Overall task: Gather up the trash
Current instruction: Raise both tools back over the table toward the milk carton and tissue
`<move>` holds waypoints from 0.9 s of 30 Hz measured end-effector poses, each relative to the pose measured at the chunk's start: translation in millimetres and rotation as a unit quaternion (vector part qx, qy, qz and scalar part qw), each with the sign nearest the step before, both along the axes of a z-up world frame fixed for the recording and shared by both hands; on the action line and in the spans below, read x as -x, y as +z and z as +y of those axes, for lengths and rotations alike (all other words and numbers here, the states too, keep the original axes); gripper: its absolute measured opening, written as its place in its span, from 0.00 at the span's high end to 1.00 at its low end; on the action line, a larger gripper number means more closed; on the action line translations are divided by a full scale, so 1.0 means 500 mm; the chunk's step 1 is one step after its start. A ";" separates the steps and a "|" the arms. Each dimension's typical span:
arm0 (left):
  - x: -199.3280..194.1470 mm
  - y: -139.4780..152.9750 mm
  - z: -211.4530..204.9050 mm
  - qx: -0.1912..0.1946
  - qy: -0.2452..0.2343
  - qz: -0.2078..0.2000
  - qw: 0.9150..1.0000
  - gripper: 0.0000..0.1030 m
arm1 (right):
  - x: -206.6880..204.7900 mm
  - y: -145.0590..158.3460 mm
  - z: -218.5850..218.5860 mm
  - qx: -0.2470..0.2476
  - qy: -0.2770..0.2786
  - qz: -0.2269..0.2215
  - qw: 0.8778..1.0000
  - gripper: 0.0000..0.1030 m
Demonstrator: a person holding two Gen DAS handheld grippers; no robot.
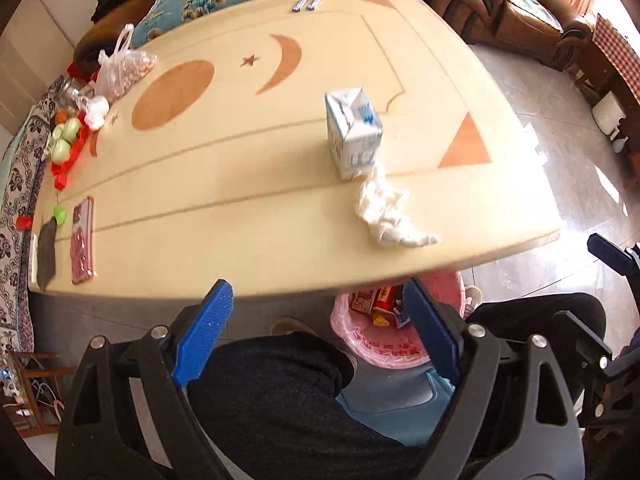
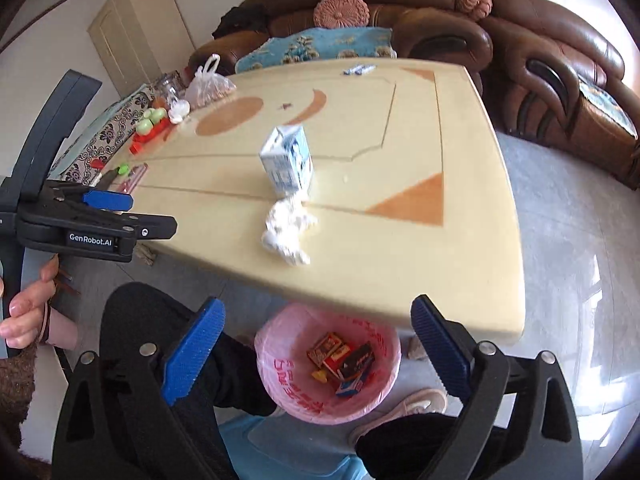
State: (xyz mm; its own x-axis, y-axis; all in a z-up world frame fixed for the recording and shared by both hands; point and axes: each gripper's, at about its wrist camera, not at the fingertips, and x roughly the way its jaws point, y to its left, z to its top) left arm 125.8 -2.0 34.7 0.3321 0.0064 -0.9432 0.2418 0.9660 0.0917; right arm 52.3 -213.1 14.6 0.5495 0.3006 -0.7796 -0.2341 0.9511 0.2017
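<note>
Both grippers — left gripper, right gripper — are held agape, empty; crumpled tissue is seen ahead on the tabletop, nearer the right.

Your left claw gapes wide, empty, above your knee. Milk carton upright on tabletop, crumpled tissue touching its near side. Pink-lined bin below near edge.

"GenRobot.AI" stands in white letters on the black body of the left gripper, at the left edge of the right wrist view. The red print on the pink bag and the blue print on the carton are too blurred to read.
</note>
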 end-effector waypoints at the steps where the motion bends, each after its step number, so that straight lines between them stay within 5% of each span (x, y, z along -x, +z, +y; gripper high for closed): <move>1: -0.015 0.024 -0.010 -0.005 -0.008 -0.007 1.000 0.17 | -0.009 0.023 0.001 -0.001 0.002 -0.008 1.000 0.10; 5: -0.058 0.090 -0.045 -0.014 -0.034 -0.022 0.999 0.17 | -0.041 0.093 0.013 0.010 0.007 -0.040 0.999 0.10; 11: -0.129 0.087 -0.089 -0.029 -0.053 -0.002 0.998 0.17 | -0.087 0.133 0.026 -0.002 0.017 -0.051 0.999 0.10; 27: -0.268 -0.059 -0.095 -0.021 -0.038 0.076 0.996 0.17 | -0.169 0.005 0.089 0.032 0.046 -0.002 0.998 0.10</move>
